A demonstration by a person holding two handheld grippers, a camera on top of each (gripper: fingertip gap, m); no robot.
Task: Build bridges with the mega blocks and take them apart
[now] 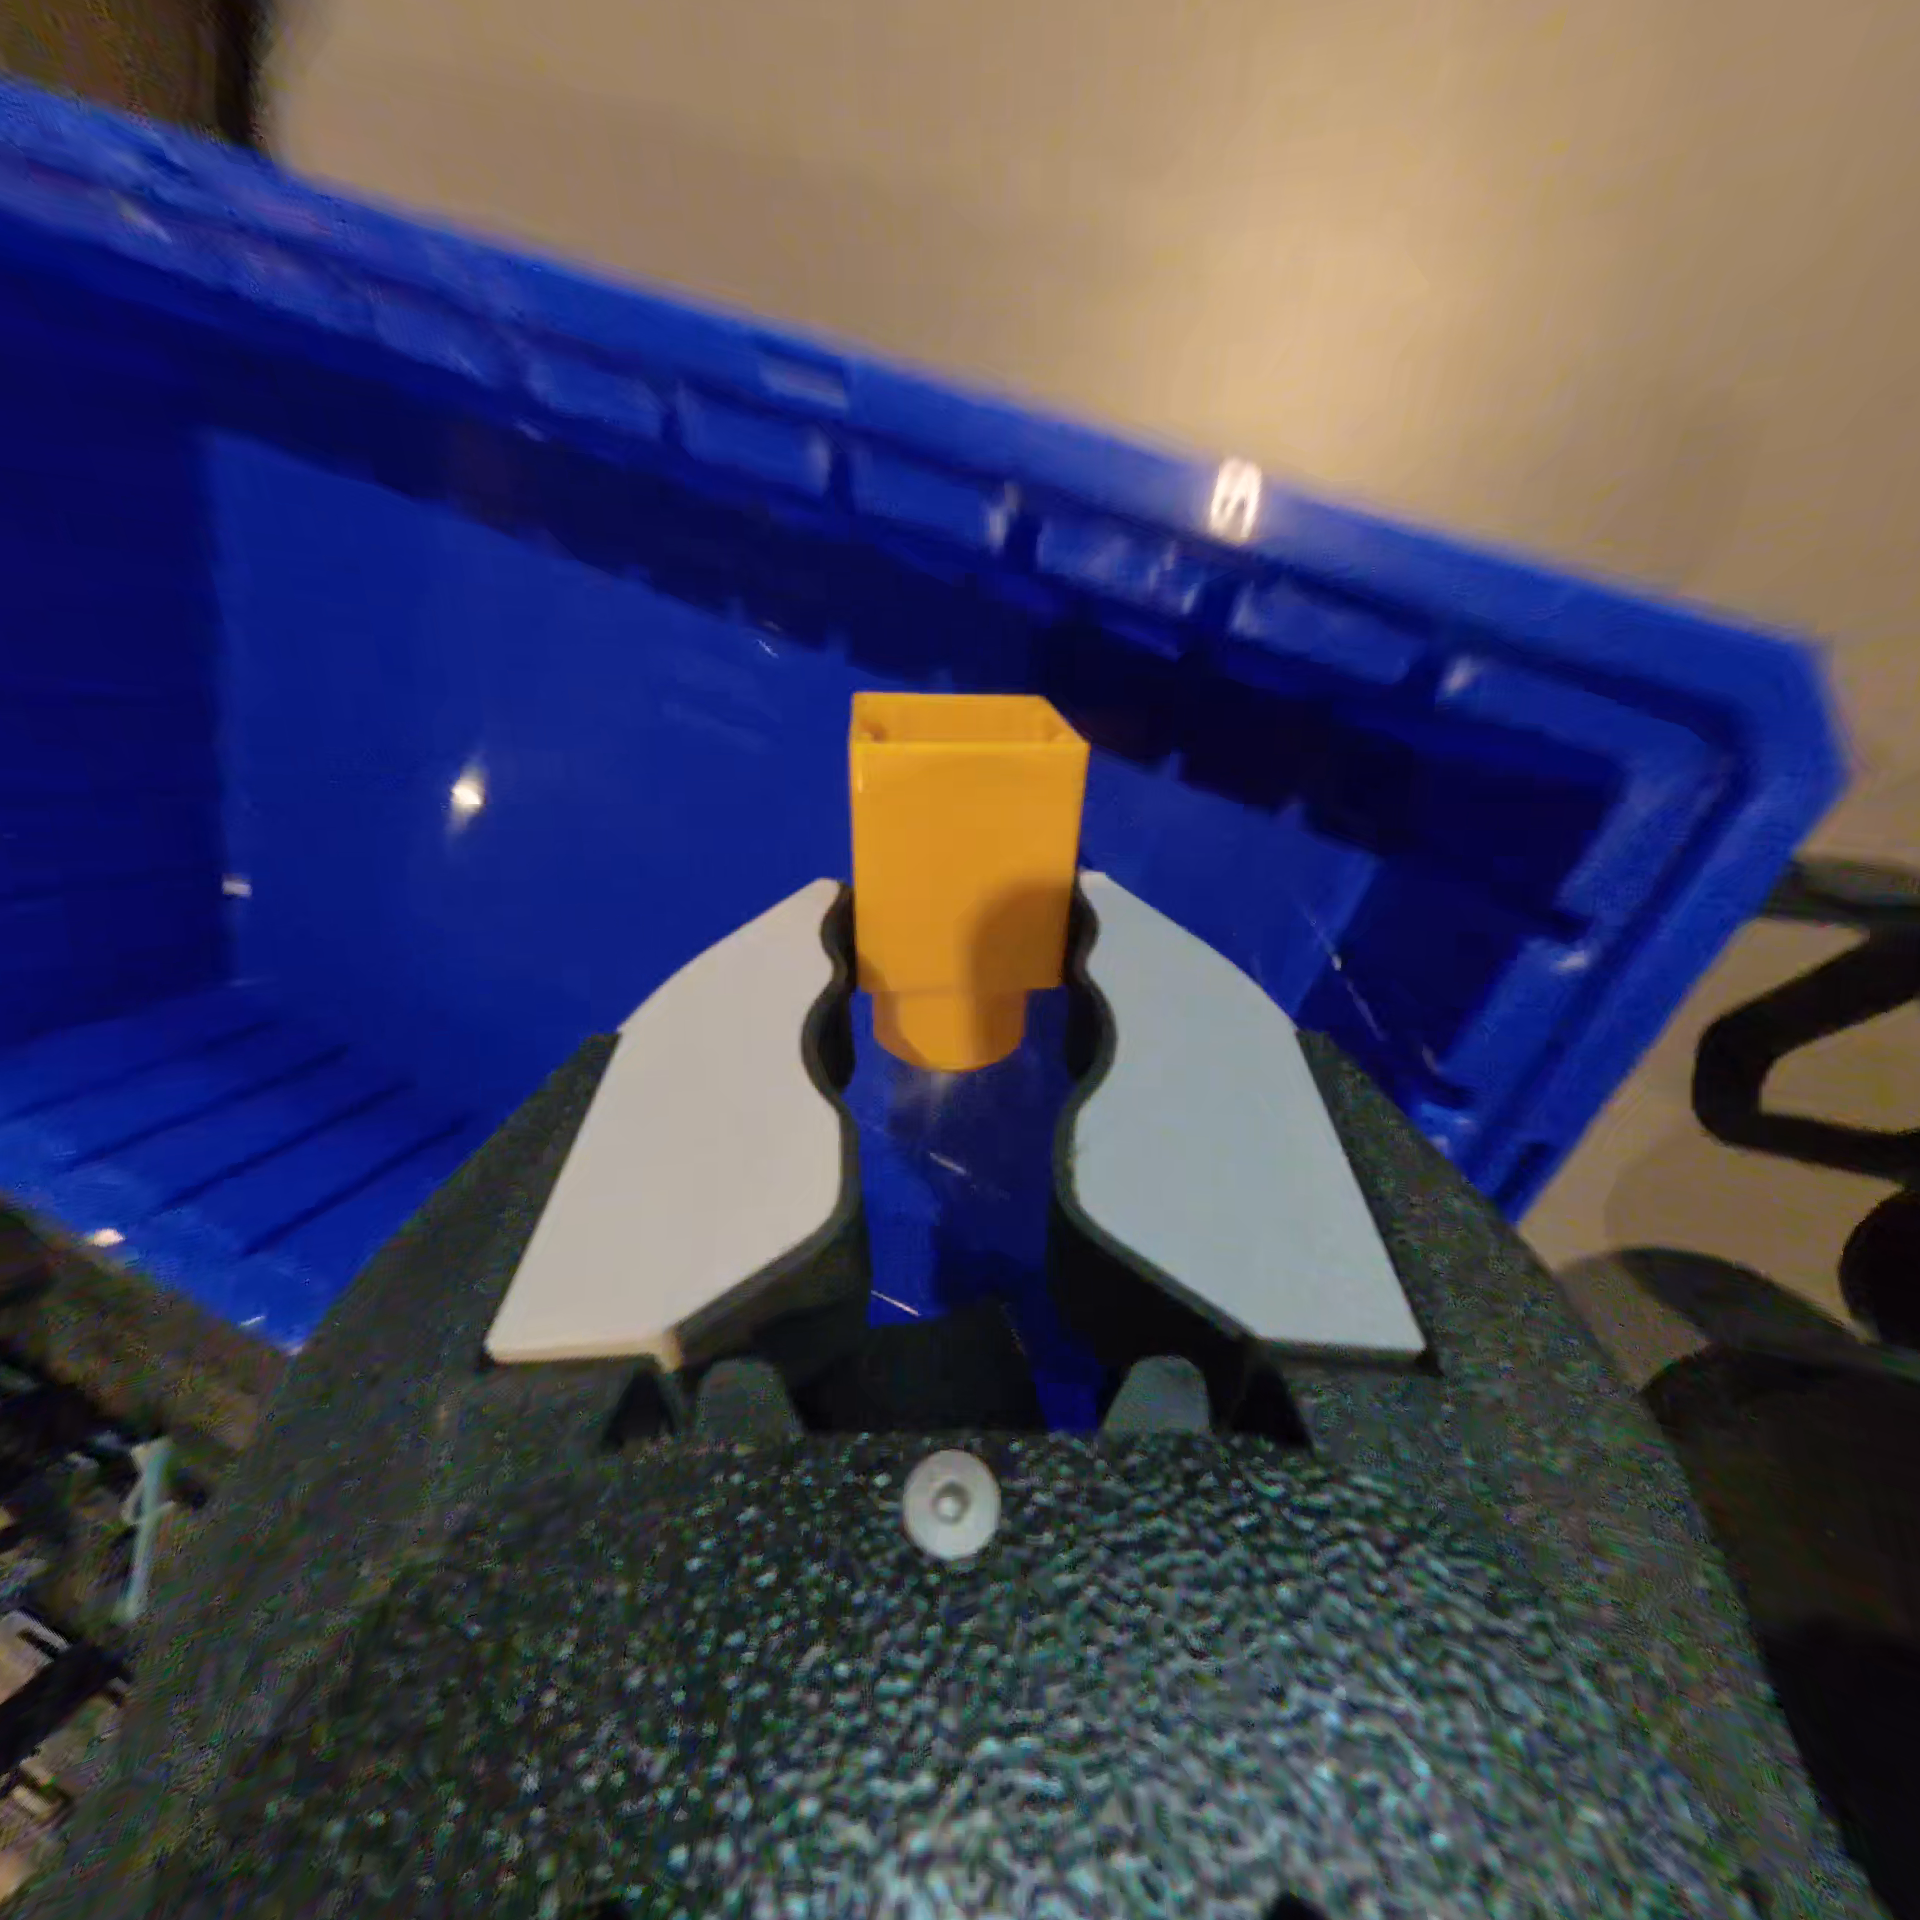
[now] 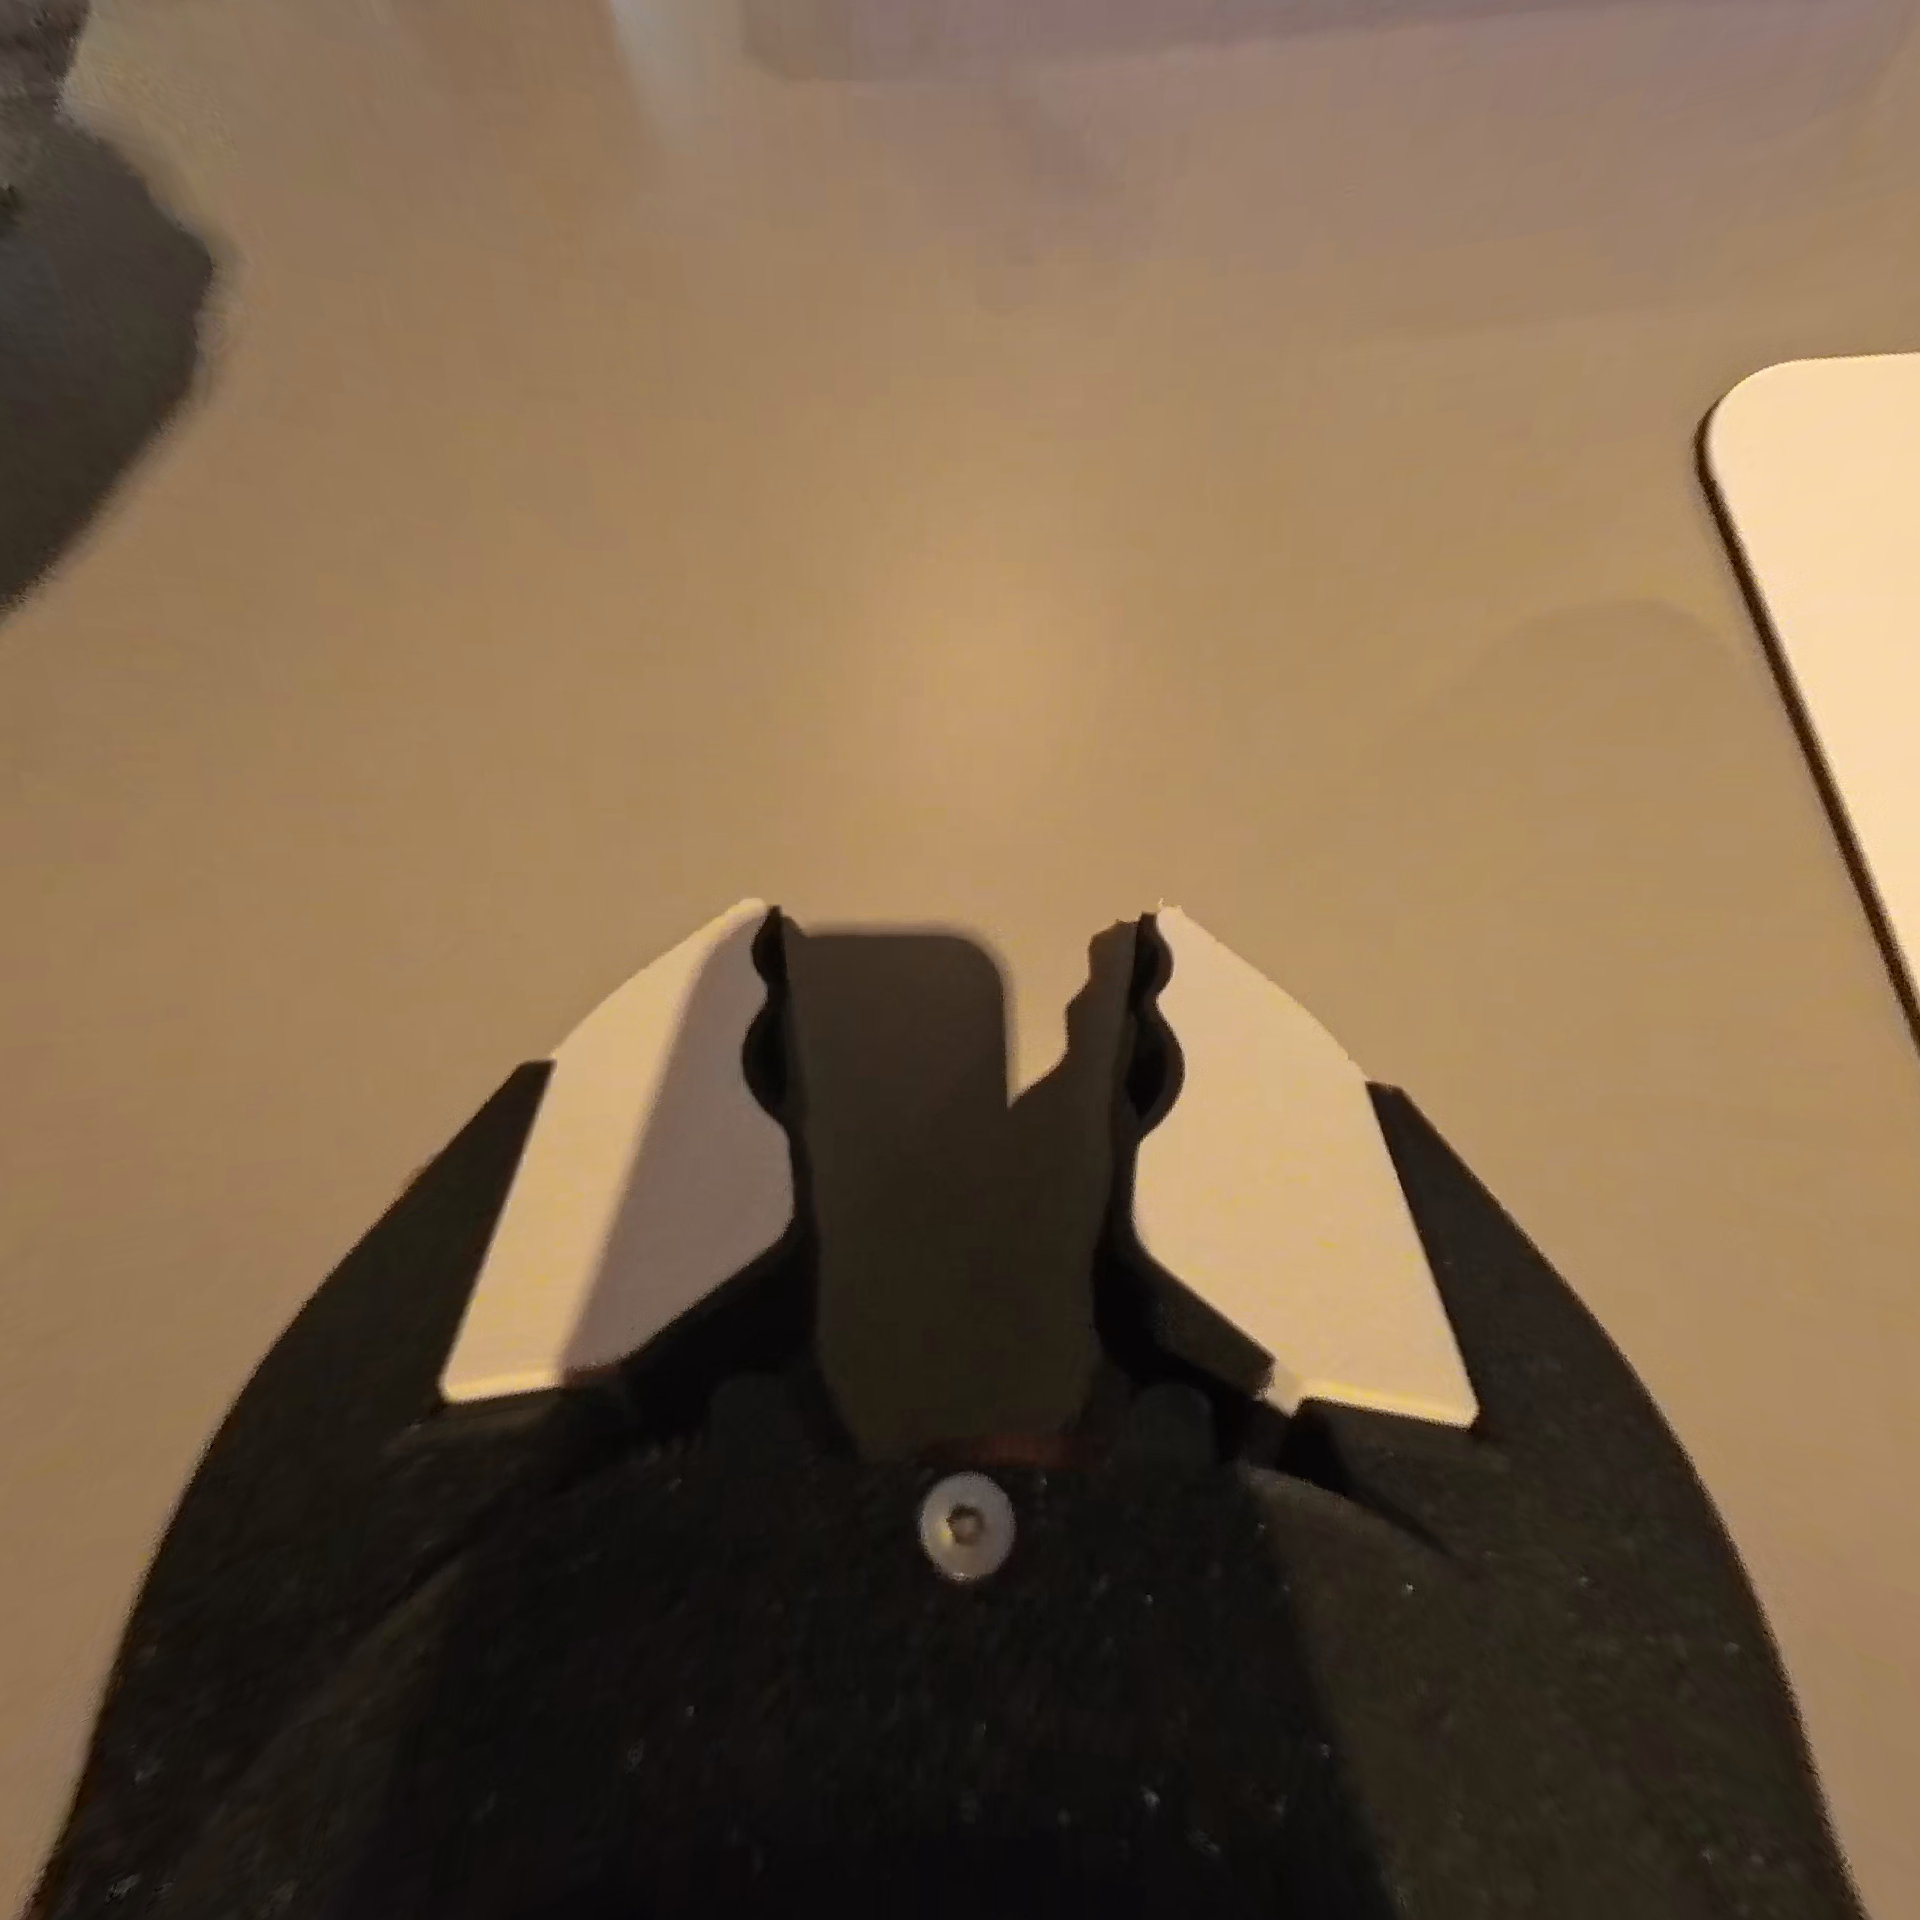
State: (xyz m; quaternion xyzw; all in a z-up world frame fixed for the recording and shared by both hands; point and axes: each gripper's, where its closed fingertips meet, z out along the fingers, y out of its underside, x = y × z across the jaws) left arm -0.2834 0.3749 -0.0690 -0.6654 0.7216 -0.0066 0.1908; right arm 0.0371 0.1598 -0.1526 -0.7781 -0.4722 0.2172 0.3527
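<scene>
Left gripper (image 1: 961,914) is pinching an orange mega block (image 1: 966,862) between its fingertips, stud end pointing back toward the camera and hollow end pointing away, and it is holding it over the open blue plastic bin (image 1: 436,675). Only the lower part of the block is sitting between the pads, so the grip is looking shallow; a twist or a knock against the bin's ribbed rim could be popping it loose, and it would be dropping into the bin rather than onto the tabletop. As for that bin, the part of its floor and inner walls showing here is holding nothing at all, though the near corner is hidden behind the gripper body.

Right gripper (image 2: 961,925) is hanging spread apart and carrying nothing, just above the bare beige tabletop (image 2: 935,520), throwing a dark shadow between its fingers. A white flat board (image 2: 1829,582) is lying at the tabletop's right edge, well apart from it.
</scene>
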